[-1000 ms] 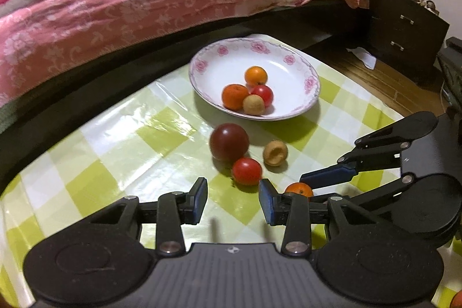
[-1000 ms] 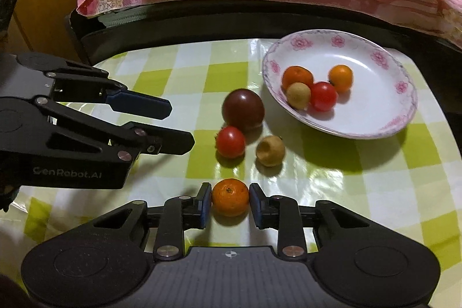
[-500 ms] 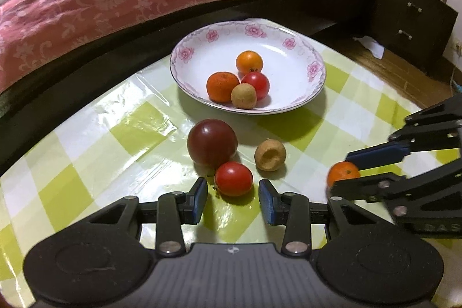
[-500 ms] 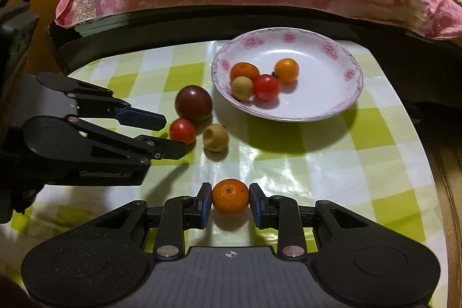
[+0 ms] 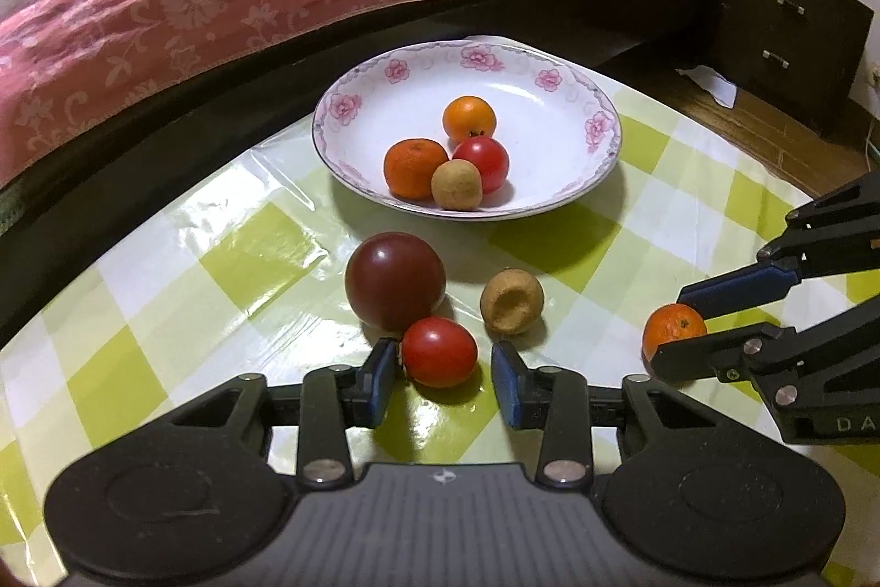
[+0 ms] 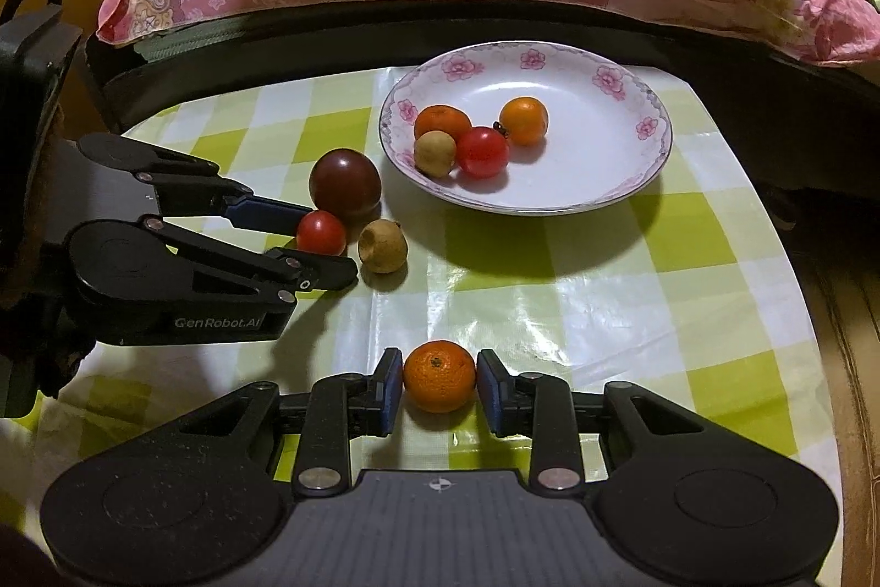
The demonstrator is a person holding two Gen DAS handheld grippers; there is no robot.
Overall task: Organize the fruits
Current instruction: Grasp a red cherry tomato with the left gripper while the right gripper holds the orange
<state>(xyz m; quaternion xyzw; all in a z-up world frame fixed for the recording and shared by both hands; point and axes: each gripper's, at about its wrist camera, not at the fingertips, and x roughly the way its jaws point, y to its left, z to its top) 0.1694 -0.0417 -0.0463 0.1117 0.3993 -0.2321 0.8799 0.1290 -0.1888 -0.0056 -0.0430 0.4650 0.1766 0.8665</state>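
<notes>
A white flowered plate (image 5: pixel 599 130) sits at the far side of a counter (image 5: pixel 258 251) covered in a green and white checked cloth; it serves as the landmark here. In the plate lie two oranges, a red tomato and a small tan fruit, touching in a cluster.

Just in front of the plate are three loose fruits: a large dark red fruit (image 5: pixel 395 280), a small red tomato (image 5: pixel 439 351) touching its near side, and a tan fruit (image 5: pixel 511 301) with a dimpled end. Further from the plate, nearer the camera in the right wrist view, lies a small orange (image 6: pixel 439 383).

The left gripper (image 5: pixel 443 380) has just been closing, with the small red tomato between its pads; one pad touches, the other shows a gap, so it is spread, not yet pinching. The right gripper (image 6: pixel 440 386) has just been opening a little; its pads sit at the small orange's sides, and contact is unclear.

The tomato looks light, smooth and easily bruised, likely to roll; it wants a gentle hold across its widest middle. The orange seems firmer, its dimpled skin offering better grip.
</notes>
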